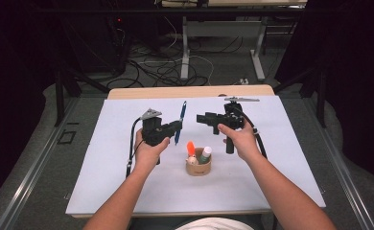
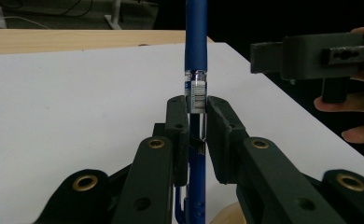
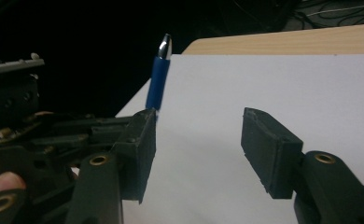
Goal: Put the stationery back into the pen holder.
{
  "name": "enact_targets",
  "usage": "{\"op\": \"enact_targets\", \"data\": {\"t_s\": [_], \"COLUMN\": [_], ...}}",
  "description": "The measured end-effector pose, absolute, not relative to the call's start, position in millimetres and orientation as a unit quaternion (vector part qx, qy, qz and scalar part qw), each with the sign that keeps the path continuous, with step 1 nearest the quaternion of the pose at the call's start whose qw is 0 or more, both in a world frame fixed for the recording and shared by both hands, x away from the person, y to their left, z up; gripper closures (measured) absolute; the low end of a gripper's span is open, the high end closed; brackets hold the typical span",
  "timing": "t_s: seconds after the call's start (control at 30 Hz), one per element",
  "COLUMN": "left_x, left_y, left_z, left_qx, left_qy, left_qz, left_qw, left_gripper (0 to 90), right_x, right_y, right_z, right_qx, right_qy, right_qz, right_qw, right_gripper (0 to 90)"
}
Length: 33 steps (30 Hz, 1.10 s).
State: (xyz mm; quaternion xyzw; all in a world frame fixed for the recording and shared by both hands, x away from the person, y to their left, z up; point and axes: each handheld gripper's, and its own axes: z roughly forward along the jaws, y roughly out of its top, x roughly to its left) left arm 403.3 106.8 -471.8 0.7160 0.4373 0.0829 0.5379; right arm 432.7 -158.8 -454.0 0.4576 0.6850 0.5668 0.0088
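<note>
My left gripper is shut on a blue pen, which stands nearly upright above the white sheet. In the left gripper view the two pads clamp the pen at its clear barcoded section, at the gripper's tips. My right gripper hovers just right of the pen, its jaws pointing left toward it. They stand open with nothing between them. In the right gripper view the pen's blue grip and silver tip rise behind the left jaw, beside the left gripper's body.
A small round wooden cup sits on the white sheet near both hands, holding an orange marker and a white tube with a green band. The table's wooden far edge lies beyond. Cables cross the floor behind.
</note>
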Motion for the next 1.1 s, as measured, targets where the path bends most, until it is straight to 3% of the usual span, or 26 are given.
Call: {"op": "enact_targets", "data": {"t_s": [1.1], "left_x": [397.3], "left_y": [91.3], "left_z": [-477.5], "left_qx": [0.748], "left_qy": [0.402], "left_qz": [0.071], "left_qw": [0.524], "left_gripper": [79.8], "right_x": [448.3], "right_y": [-126.6], "right_z": [-468.6], "right_qx": [0.489], "right_qy": [0.649], "right_qz": [0.578], "right_qw": [-0.071], "right_gripper": [68.8]}}
